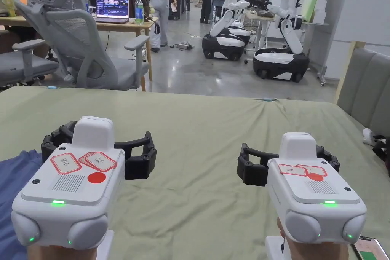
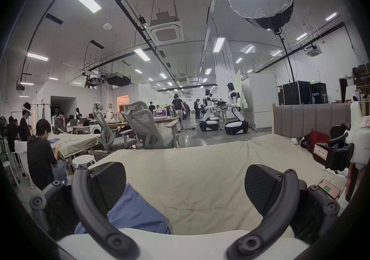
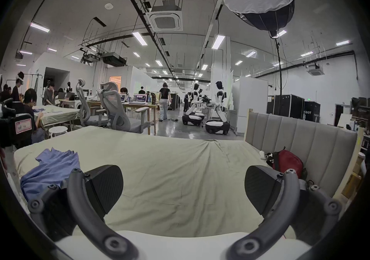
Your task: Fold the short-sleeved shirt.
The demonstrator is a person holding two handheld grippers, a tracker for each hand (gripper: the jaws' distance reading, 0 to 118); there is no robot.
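While the blue shirt lies crumpled at the bed's left edge, nothing is folded yet; the job looks barely begun. The left gripper hovers just beside it, jaws spread and empty; the right gripper hangs over bare sheet mid-bed, likewise released. Next, I judge, both must reach left, pinch the cloth and spread it flat.

Shirt soft blue cloth; sheet matt, wrinkled; floor glossy
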